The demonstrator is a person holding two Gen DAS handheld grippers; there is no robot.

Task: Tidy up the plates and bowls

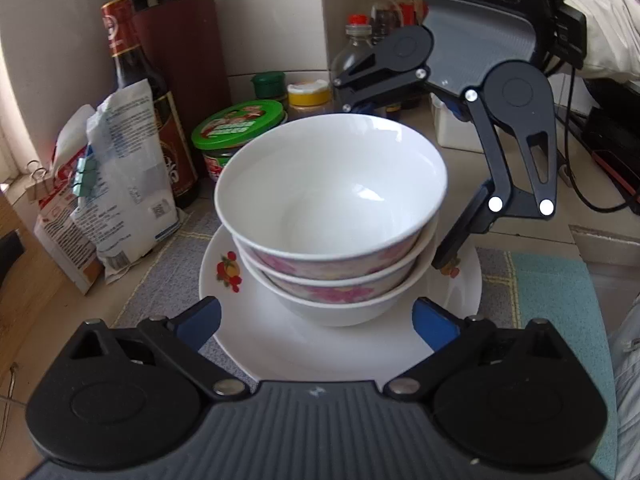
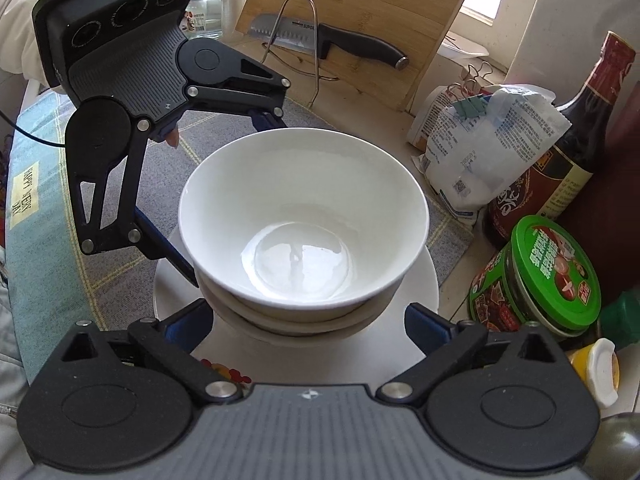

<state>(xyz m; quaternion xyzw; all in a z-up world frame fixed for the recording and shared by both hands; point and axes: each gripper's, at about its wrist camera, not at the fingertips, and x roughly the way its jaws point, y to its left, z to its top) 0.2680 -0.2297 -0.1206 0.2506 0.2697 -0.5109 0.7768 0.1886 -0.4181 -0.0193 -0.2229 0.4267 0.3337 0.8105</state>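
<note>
- Left gripper (image 1: 316,322): jaws spread wide, blue pads clear of everything, nothing between them but open air above the near rim of the plate (image 1: 256,344).
- Right gripper (image 2: 308,322): jaws likewise wide and empty, facing the left gripper from the opposite side of the stack.
- Bowl stack (image 1: 332,216): three white bowls with pink floral bands, nested, standing just ahead of both sets of fingers at the middle of the plate.
- Handling, as a judgement: glazed ceramic, so stiff, slick, fairly heavy as a stack, and liable to chip; the top bowl's rim or the plate's edge offers the surest purchase.
- Beyond the fingers: checked mat (image 1: 160,276), green-lidded jar (image 1: 238,126), sauce bottle (image 1: 136,68).
</note>
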